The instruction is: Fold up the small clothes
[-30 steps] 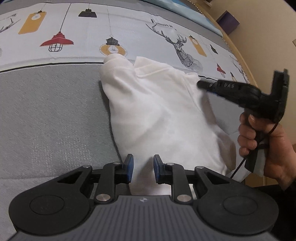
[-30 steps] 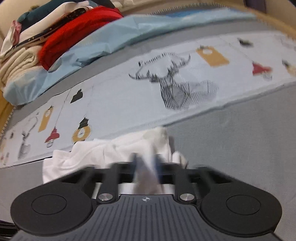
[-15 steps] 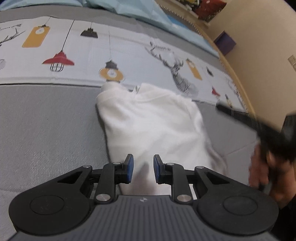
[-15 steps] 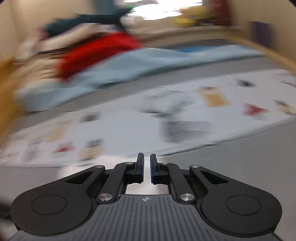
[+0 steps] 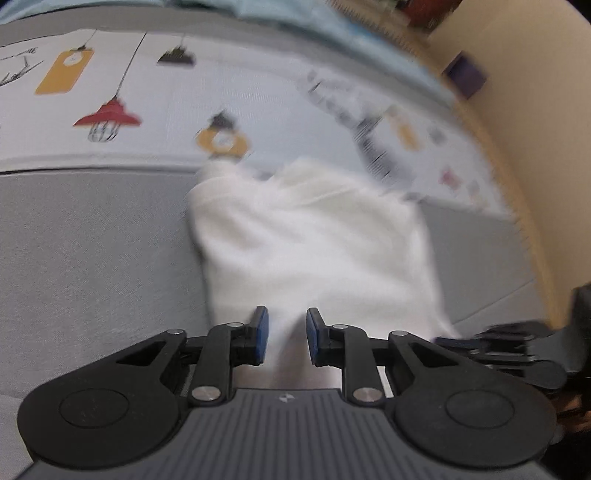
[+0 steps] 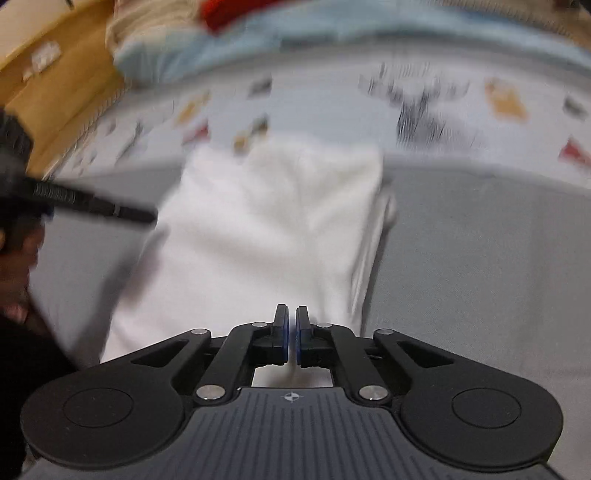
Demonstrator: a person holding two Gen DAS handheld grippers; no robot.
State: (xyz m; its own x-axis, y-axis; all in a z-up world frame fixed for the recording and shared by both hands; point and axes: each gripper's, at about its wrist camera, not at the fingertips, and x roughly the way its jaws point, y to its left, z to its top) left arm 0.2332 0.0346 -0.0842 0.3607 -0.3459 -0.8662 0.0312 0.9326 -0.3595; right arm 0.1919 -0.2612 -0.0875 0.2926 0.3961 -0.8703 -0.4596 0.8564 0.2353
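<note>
A white garment (image 5: 314, 240) lies folded lengthwise on the grey bedcover (image 5: 92, 258), its far end on the printed sheet. My left gripper (image 5: 286, 332) hovers at its near edge. Its jaws are opening, and white cloth shows in the gap without the blue pads pressing it. In the right wrist view the same garment (image 6: 266, 229) runs away from my right gripper (image 6: 291, 332), which is shut over the near end. I cannot tell whether fabric is caught. The right gripper (image 5: 461, 341) is beside the garment's near right corner. The left gripper (image 6: 122, 212) shows blurred at the garment's left.
A printed sheet with lamps and a deer (image 5: 110, 110) crosses the bed behind the garment. A pale blue blanket (image 6: 258, 48) and a pile with a red cloth (image 6: 229, 11) lie at the far end. A wooden bed edge (image 6: 55, 92) and a beige wall (image 5: 535, 110) bound the sides.
My right gripper let go of the bunched cloth, swung round toward me to the garment's near right corner and closed. The left gripper shifted slightly and its jaws widened a little.
</note>
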